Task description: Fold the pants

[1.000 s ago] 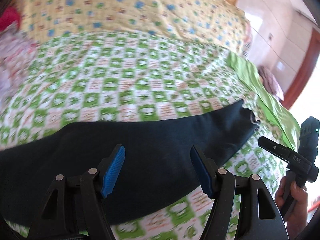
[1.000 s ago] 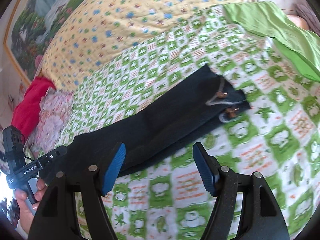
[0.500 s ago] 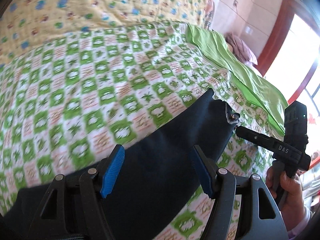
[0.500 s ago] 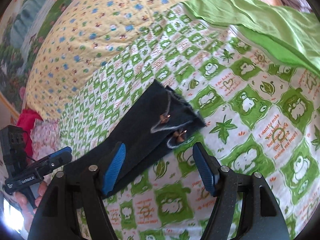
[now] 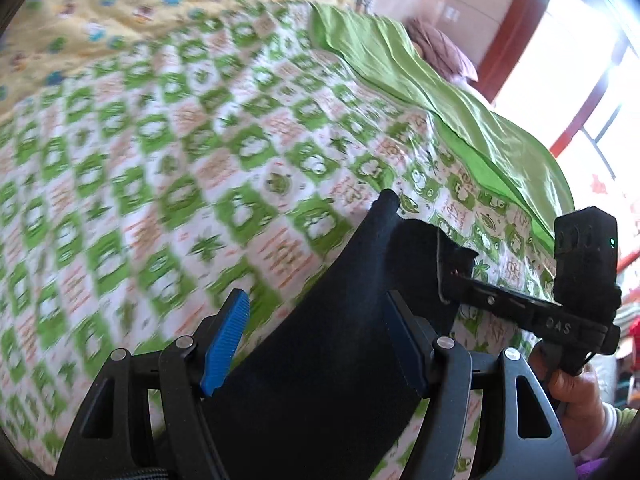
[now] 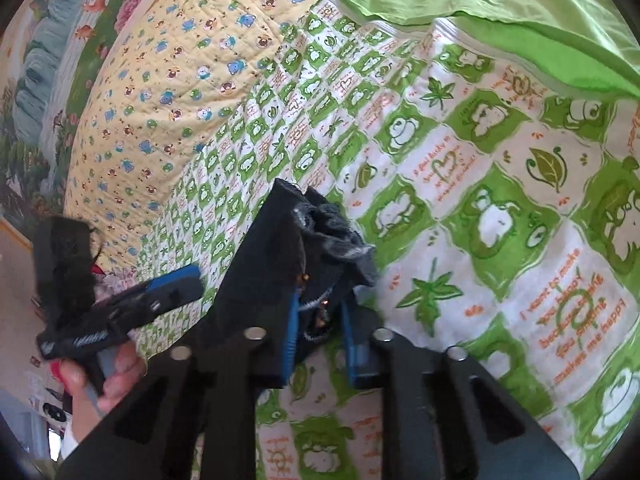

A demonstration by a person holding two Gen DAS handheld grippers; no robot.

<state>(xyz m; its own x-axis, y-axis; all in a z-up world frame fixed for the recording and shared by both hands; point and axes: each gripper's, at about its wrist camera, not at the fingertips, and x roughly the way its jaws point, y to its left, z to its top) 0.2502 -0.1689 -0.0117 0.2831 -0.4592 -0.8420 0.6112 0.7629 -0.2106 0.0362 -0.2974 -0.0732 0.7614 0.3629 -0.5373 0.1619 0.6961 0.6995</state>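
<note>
Nearest in the right wrist view, the right tongs (image 6: 320, 332) are clenched on the bunched waistband end of the dark pants (image 6: 280, 264), the blue pads pinching frayed cloth and a copper rivet between them. The left wrist view shows that same end drawn up off the bed at about two o'clock.

The left tongs (image 5: 316, 340) stand released, jaws wide apart, with the long dark body of the pants running up between them; whether the pads touch the cloth I cannot tell. From the right wrist view they float at about nine o'clock, held in the person's left hand (image 6: 104, 376).

Beyond lies the bed's green frog-print sheet (image 5: 168, 184), then a plain green blanket (image 6: 520, 12) at one o'clock and a yellow quilt (image 6: 168, 68) at eleven.

By my reckoning the pants already lie as one narrow strip, legs stacked, so the lengthwise fold looks done. What is left is carrying this gripped end over towards the far end, then perhaps folding once more and smoothing.
</note>
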